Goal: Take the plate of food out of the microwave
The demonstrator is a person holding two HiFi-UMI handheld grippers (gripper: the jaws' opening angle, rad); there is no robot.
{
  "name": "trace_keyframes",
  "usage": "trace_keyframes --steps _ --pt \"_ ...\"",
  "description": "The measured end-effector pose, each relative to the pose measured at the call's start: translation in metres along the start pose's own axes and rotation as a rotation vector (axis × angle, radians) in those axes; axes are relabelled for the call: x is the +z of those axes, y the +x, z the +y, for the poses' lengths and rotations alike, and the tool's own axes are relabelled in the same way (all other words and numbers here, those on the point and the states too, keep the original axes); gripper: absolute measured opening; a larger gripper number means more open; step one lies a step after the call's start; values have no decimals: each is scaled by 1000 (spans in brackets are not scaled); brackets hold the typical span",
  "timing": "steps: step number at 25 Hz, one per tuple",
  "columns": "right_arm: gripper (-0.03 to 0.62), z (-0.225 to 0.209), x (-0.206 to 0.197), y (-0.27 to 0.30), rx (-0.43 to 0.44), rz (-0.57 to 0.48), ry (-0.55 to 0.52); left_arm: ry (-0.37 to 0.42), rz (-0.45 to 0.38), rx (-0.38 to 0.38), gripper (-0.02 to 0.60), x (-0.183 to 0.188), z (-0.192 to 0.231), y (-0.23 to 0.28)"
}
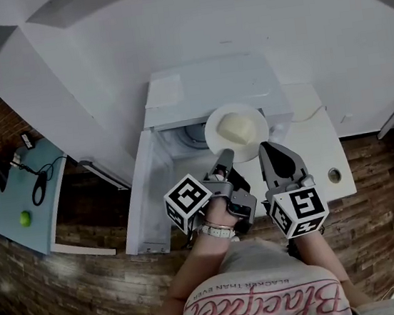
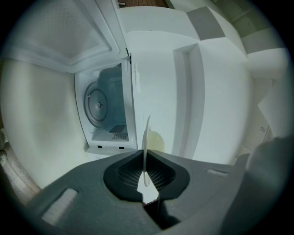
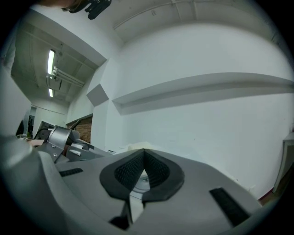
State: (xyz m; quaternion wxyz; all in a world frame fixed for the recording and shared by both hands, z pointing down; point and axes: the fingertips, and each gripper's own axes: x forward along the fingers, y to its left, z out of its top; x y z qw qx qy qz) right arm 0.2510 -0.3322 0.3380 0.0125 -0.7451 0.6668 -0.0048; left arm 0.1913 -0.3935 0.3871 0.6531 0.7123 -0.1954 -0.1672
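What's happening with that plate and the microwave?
A person holds a gripper in each hand. The left gripper is clamped on the rim of a plate of food, level in front of the open microwave. The right gripper is shut beside the plate; I can't tell if it touches.

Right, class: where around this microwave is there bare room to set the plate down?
The counter right of the microwave looks bare, from its side wall to the small round fitting near the front corner. The microwave's top looks mostly free too. Its open front is crowded: plate, left gripper and right gripper.
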Motion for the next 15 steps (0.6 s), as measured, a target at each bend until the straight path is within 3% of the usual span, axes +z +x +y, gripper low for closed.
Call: trace_keyframes --steps 15 --pt "11 0 -1 5 -5 5 -13 15 12 11 12 0 3 2"
